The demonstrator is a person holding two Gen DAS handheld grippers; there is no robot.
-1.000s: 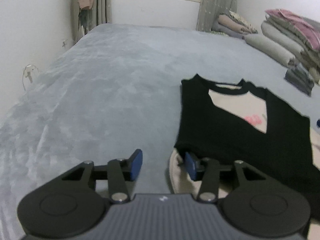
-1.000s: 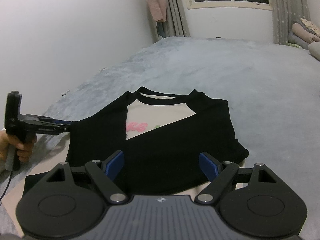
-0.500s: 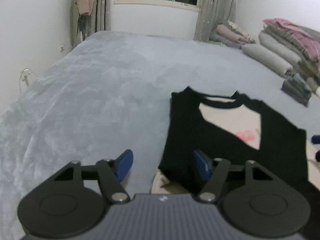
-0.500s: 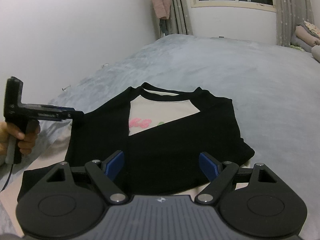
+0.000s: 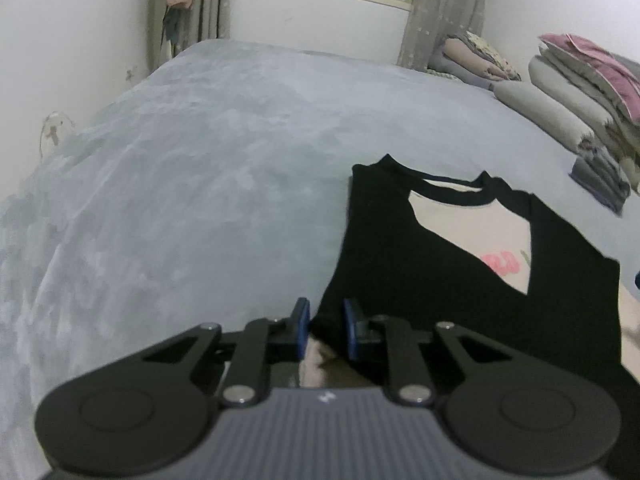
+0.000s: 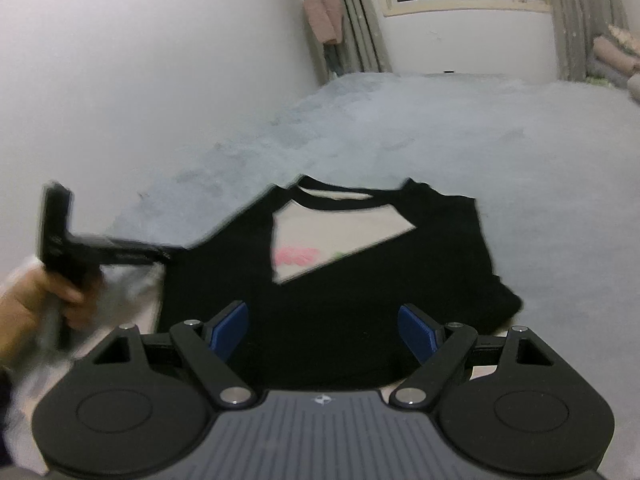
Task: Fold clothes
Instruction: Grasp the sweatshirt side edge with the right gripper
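A black and cream T-shirt (image 5: 424,264) with a pink print lies on the grey bed, its black sleeves folded across the chest. My left gripper (image 5: 326,330) has closed on the shirt's near left edge, with black and cream fabric between the blue pads. In the right wrist view the shirt (image 6: 360,280) lies just ahead, and the left gripper (image 6: 160,254) shows at its left side, held by a hand. My right gripper (image 6: 324,330) is open and empty above the shirt's near hem.
The grey bed cover (image 5: 200,184) stretches to the window wall. Folded bedding and pillows (image 5: 576,92) are stacked at the far right. A small folded grey pile (image 5: 600,178) lies beside them. Clothes hang by the curtain (image 6: 324,12).
My left gripper has moved in onto the shirt's left edge and its fingers have closed on the fabric. My right gripper stays open and has shifted slightly over the hem.
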